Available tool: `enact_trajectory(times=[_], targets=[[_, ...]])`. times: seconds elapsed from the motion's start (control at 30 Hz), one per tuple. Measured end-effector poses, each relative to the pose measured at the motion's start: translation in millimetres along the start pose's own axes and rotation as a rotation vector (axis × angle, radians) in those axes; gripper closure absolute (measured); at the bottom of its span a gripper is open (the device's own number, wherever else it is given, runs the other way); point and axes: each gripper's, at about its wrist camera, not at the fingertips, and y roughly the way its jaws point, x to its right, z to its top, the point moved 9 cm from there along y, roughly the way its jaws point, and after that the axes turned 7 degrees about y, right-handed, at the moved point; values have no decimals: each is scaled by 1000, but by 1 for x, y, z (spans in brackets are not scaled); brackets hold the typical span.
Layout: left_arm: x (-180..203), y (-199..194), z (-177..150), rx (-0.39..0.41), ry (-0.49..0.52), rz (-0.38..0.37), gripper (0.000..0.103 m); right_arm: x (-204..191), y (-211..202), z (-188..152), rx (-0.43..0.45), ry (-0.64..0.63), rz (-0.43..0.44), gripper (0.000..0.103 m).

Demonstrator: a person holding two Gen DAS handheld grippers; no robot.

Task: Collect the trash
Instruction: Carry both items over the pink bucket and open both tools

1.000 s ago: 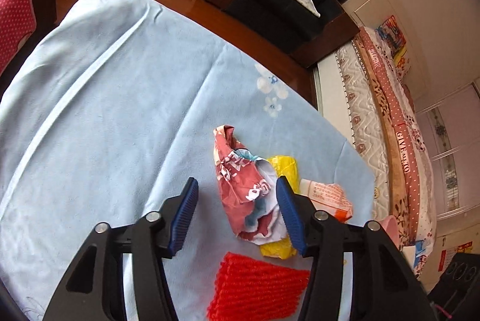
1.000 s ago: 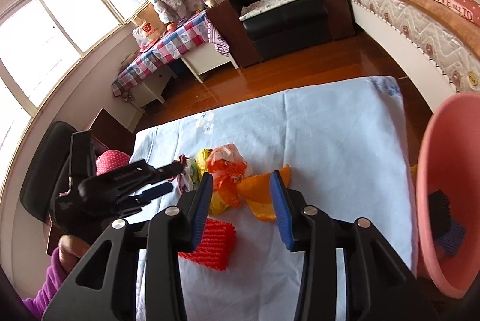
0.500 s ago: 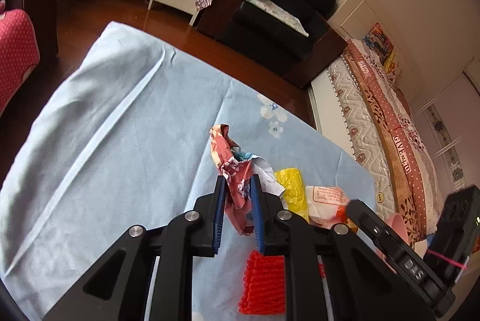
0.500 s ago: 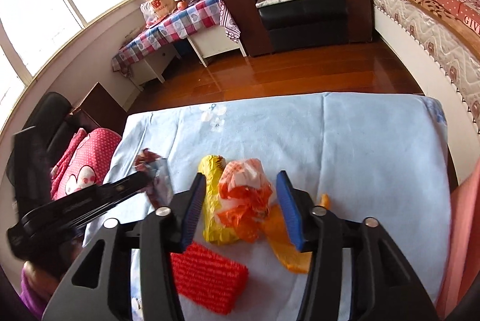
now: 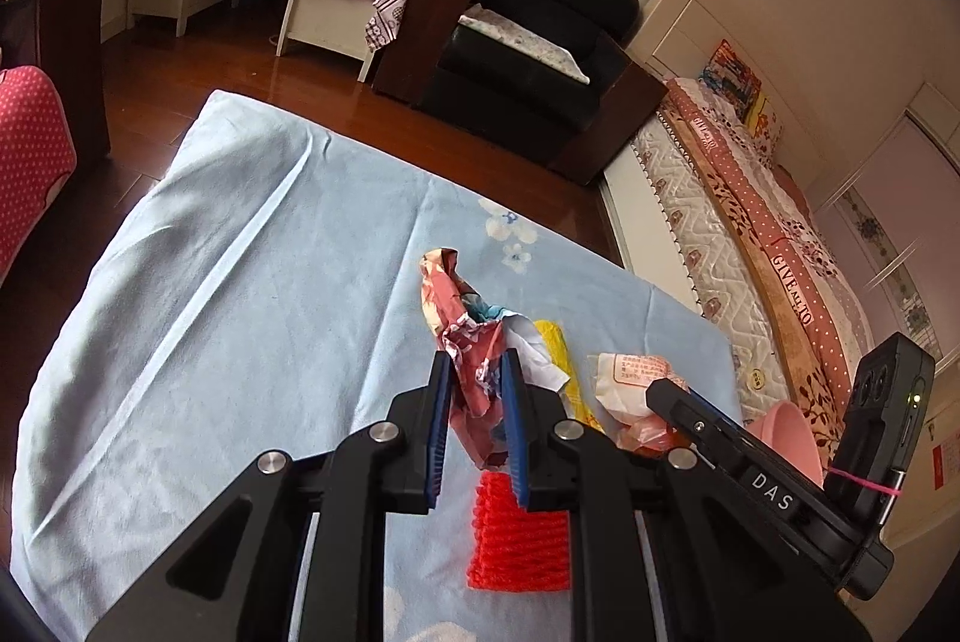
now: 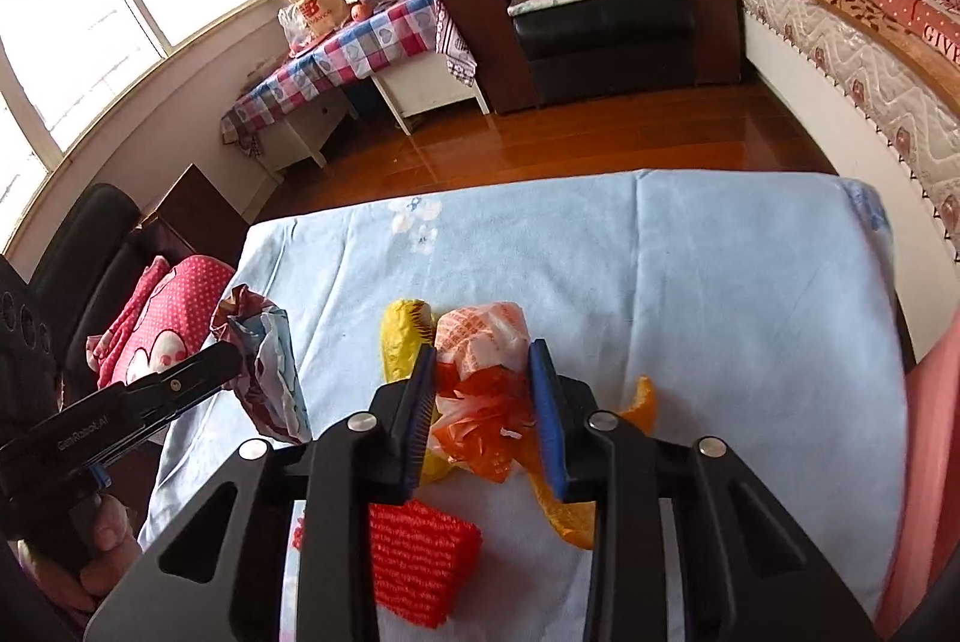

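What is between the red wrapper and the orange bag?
A yellow wrapper lies between the red wrapper and orange bag, shown in the right wrist view.

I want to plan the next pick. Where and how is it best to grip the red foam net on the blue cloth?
The red foam net lies flat and free near the front edge of the blue cloth, beside the yellow wrapper. Probably best to come from above and pinch across its narrow width, pads on the two long sides: it is soft and ribbed, so it should squeeze.

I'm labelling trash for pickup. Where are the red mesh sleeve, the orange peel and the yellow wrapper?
red mesh sleeve (image 6: pixel 420 561): right wrist view, middle of its top face.
orange peel (image 6: pixel 643 398): right wrist view, upturned tip.
yellow wrapper (image 6: pixel 401 339): right wrist view, upper half.
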Motion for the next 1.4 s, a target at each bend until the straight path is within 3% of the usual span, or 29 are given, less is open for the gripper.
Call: enact_trajectory(times=[0.37, 0.53, 0.97, 1.4], targets=[[30, -37, 0, 55, 56, -33, 87, -2, -74, 12, 124, 81, 115, 72], [53, -54, -1, 85, 100, -45, 87, 4, -111, 11, 192, 92, 117, 72], [143, -75, -23, 108, 250, -116, 87, 48, -198, -9, 362, 96, -38, 72], [244, -67, -52, 94, 436, -212, 87, 119, -249, -25, 466, 188, -170, 72]])
